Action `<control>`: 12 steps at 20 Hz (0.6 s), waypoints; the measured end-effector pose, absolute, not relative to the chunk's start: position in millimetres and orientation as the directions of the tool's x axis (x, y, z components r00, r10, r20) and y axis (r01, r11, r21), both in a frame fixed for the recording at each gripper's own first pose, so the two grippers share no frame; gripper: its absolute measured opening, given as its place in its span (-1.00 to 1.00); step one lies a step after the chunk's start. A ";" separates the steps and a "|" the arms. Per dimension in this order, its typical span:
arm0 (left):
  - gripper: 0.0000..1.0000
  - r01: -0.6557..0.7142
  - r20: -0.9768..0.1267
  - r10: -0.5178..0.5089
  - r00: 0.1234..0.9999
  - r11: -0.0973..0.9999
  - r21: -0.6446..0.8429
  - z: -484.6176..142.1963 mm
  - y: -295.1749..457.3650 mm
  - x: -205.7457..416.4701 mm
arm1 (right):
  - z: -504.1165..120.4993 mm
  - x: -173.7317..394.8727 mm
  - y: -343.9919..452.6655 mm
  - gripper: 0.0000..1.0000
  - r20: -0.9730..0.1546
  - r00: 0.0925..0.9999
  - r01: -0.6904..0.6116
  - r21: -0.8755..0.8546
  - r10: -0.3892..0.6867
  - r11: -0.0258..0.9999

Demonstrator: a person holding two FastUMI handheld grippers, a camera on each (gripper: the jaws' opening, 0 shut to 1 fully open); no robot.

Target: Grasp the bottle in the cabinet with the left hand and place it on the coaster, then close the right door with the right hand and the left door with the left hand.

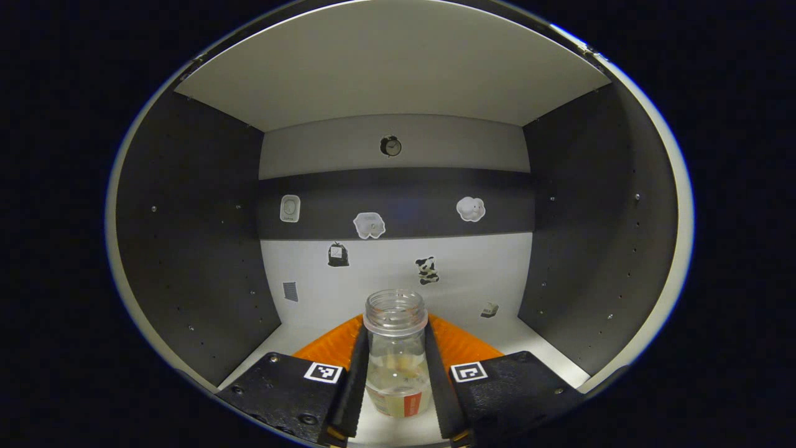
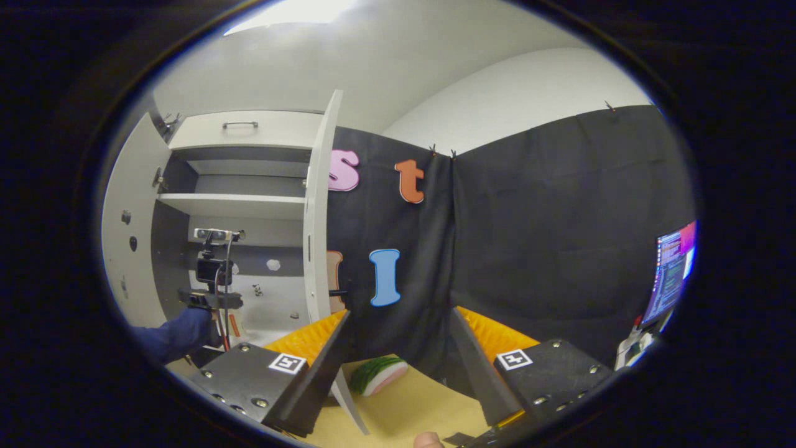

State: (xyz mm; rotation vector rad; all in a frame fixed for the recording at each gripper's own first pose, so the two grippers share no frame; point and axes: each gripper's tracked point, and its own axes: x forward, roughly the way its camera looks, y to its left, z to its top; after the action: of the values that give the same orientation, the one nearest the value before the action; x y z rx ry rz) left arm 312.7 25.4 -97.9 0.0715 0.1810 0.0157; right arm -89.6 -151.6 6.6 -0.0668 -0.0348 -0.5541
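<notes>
A clear, capless bottle [image 1: 398,367] with a little liquid and a label stands on the cabinet floor [image 1: 528,342]. My left gripper [image 1: 396,326] is inside the cabinet, and both fingers press against the bottle's sides. In the right gripper view, that other gripper [image 2: 208,298] reaches into the lower compartment, held by a person's blue sleeve [image 2: 174,336]. The right door [image 2: 317,236] and left door [image 2: 127,249] both stand open. My right gripper [image 2: 399,313] hangs open over the wooden table, with a green and pink coaster [image 2: 379,375] lying just beyond its fingers.
Small stickers dot the cabinet's back wall [image 1: 398,267], and dark side walls stand close on both sides. A shelf [image 2: 233,204] divides the cabinet above. A lit monitor [image 2: 671,274] is at the far right. The wooden table [image 2: 404,417] runs below the right gripper.
</notes>
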 end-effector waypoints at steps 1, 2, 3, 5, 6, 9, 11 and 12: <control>-0.03 -0.002 -0.181 0.015 0.983 0.998 0.068 -96.8 25.1 312.5 | 6.7 -89.8 -152.1 0.91 0.052 0.851 0.525 -0.053 -0.523 0.850; -0.07 0.009 -0.186 0.003 0.982 0.998 0.063 -97.4 23.1 309.6 | 7.1 -89.4 -151.7 0.86 0.052 0.853 0.521 -0.051 -0.519 0.852; -0.08 0.020 -0.188 -0.009 0.982 0.998 0.057 -96.5 22.4 305.6 | 6.5 -88.6 -151.7 0.86 0.052 0.856 0.517 -0.051 -0.515 0.855; -0.10 0.050 -0.177 -0.041 0.983 0.998 0.049 -89.8 18.6 294.8 | 6.3 -87.2 -152.2 0.86 0.052 0.863 0.505 -0.052 -0.503 0.862; -0.10 0.068 -0.173 -0.060 0.983 0.997 0.045 -85.9 15.5 286.2 | 7.4 -86.4 -151.4 0.86 0.053 0.868 0.496 -0.051 -0.494 0.867; -0.10 0.130 -0.156 -0.125 0.980 0.991 0.023 -72.9 6.2 253.8 | 8.5 -82.3 -147.1 0.92 0.056 0.885 0.465 -0.045 -0.462 0.884; -0.10 0.168 -0.159 -0.166 0.973 0.986 0.003 -70.3 -0.2 228.5 | 8.7 -79.8 -145.0 0.92 0.053 0.898 0.438 -0.040 -0.436 0.898; -0.10 0.186 -0.163 -0.185 0.969 0.982 -0.007 -69.8 -1.8 215.5 | 9.2 -79.3 -143.2 0.92 0.052 0.904 0.426 -0.037 -0.424 0.904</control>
State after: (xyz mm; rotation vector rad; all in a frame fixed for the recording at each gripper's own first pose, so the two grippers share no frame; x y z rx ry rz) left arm 215.5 -1.8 -69.8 0.0084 0.1641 -0.1877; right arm -79.3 -143.2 9.2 -0.0473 -0.0428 -0.4388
